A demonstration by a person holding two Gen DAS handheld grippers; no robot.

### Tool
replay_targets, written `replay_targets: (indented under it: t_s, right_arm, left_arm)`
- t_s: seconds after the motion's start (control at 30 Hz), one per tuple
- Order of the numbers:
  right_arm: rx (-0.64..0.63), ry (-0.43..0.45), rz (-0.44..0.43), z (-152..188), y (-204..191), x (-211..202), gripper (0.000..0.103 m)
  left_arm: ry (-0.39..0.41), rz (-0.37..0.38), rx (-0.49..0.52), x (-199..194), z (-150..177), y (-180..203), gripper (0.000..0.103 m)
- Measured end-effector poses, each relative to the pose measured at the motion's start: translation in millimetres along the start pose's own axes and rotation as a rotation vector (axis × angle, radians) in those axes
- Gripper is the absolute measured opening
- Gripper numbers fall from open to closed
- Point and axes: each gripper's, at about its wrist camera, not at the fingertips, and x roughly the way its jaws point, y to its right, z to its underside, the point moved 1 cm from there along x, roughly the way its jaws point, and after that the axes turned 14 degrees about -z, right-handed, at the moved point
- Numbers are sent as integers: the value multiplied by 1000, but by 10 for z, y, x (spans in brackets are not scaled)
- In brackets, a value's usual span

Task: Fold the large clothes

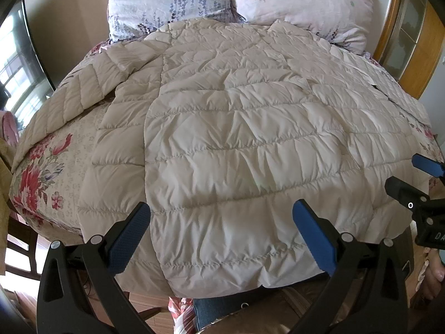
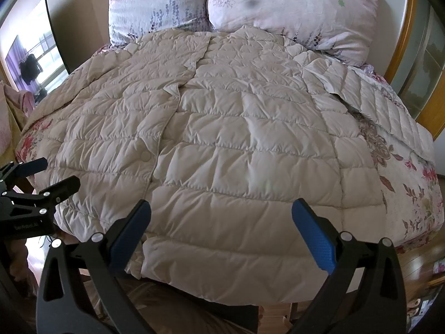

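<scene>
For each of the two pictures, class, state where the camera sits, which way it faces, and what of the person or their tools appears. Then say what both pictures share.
Left wrist view: sits on the left claw, above the bed's near edge, facing the pillows; shows its own open fingers, the right claw at the right edge, and a hand at lower right.
Right wrist view: sits on the right claw, facing the same way; shows its own open fingers and the left claw at the left edge.
Shared: the beige quilted coat spread flat on the floral bedspread, and both pillows.
</scene>
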Motion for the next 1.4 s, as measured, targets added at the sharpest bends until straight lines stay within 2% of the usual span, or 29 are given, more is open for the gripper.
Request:
replay_targets:
  t_s: [0.27, 0.37, 0.47, 0.53, 0.63, 0.73, 0.93, 0.97, 1.07, 1.13, 1.2, 1.3, 1.4]
  right_arm:
    - [14, 14, -25, -49, 30, -25, 101]
    - [61, 26, -78, -112, 117, -7, 101]
    - [153, 56, -215, -187, 314, 25, 101]
    - [207, 90, -247, -245, 456, 23, 101]
    - [262, 145, -198, -365, 685, -21, 101]
    - [355, 220, -186, -475, 1027, -99, 101]
    - [665, 424, -74, -575, 2150, -373, 100]
    - [731, 463, -57, -559, 2386, -414, 97]
    - [919, 528, -5, -450, 3029, -482, 79]
    - [1047, 554, 5, -320, 3413, -487, 65]
    - [1172, 584, 2, -145, 3764, -483, 58]
    - [1281, 608, 48, 75, 4085, -501, 48]
    - [1325, 644, 58, 208, 4348, -560, 40]
  left_arm:
    - [11, 31, 6, 12, 18, 3, 102]
    - [19, 50, 1, 9, -8, -7, 102]
    - [27, 75, -12, 10, -60, -37, 102]
    - [28, 86, -23, 19, -99, -66, 102]
    - [26, 113, -53, 61, -179, -141, 102]
    - [29, 117, -82, 123, -297, -234, 102]
    - [78, 84, -140, 222, -621, -486, 102]
    - [88, 76, -154, 240, -680, -530, 102]
    - [122, 52, -194, 320, -845, -623, 102]
    - [141, 55, -202, 393, -950, -647, 102]
    - [138, 56, -194, 466, -1030, -632, 102]
    - [137, 70, -167, 553, -1154, -582, 102]
    - [214, 92, -134, 544, -1246, -508, 102]
